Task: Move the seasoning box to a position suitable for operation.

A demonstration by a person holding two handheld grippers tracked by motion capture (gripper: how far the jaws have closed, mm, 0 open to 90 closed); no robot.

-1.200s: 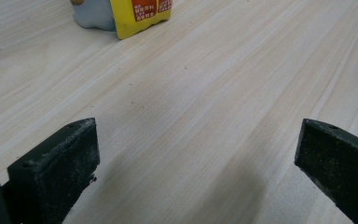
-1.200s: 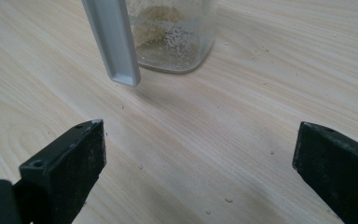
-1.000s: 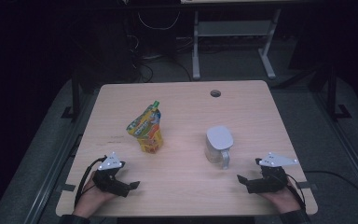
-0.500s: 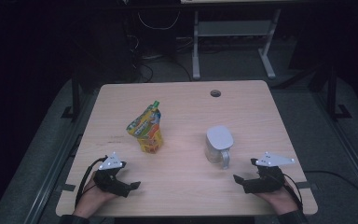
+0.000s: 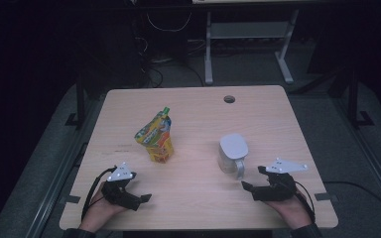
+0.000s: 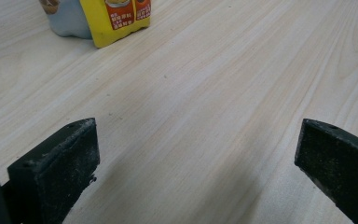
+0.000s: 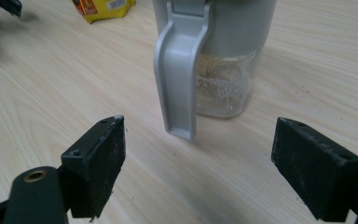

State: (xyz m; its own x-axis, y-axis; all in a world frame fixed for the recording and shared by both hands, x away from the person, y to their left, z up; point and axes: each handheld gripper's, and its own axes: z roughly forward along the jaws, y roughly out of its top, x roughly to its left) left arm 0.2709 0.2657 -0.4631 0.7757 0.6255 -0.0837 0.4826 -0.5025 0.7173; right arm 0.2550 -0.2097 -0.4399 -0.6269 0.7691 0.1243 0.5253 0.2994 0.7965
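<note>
- Nothing is picked up yet: your left tool (image 5: 138,198) rests on the pale wooden tabletop (image 5: 193,114) with its jaws spread wide and nothing between them.
- Your right tool (image 5: 252,189) is likewise wide open and holds nothing.
- The clear plastic jug with a grey lid and grey handle (image 5: 232,154) stands upright just ahead of your right tool; in the right gripper view its handle (image 7: 179,74) points straight back at the gap between the jaws, near but not touching.
- The jug (image 7: 223,56) appears to hold a little pale grainy material at its base.
- The yellow and green stand-up pouch with a green spout (image 5: 156,135) stands ahead of your left tool, a little to its right, and apart from it; its lower edge (image 6: 116,21) shows in the left gripper view.
- By my reading, all the work is still to come: reaching, closing on the handle or pouch, and whatever follows.
- Bare tabletop lies between each tool and its nearest thing; nothing blocks the way.
- A round cable hole (image 5: 229,99) sits far beyond the jug.
</note>
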